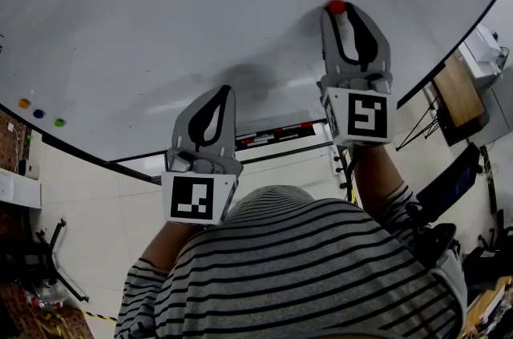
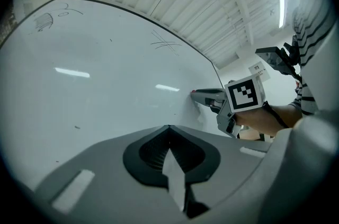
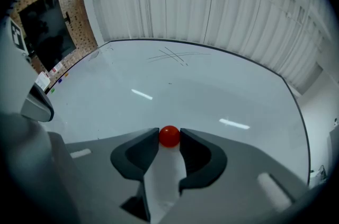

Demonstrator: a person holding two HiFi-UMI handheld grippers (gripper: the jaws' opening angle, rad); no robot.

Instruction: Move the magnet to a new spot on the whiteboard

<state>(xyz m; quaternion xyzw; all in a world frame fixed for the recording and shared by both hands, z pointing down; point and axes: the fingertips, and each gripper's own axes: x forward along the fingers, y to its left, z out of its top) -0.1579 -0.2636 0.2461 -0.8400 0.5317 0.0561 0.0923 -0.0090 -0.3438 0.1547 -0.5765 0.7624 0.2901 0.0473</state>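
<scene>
Right gripper view: the right gripper pinches a small, round, glossy red magnet between its dark ridged pads, against the smooth white whiteboard. The grey plastic left gripper has its jaws closed together, empty.

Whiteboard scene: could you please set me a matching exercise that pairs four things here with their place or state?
Things:
1. left tool
2. right tool
3. red magnet
4. green dot

Places or states:
A. near the whiteboard's edge, far left in the head view
B. jaws together, nothing between them
C. on the whiteboard, between two tool tips
D. jaws on either side of a small round thing

Pairs: 1-B, 2-D, 3-C, 4-A.
</scene>
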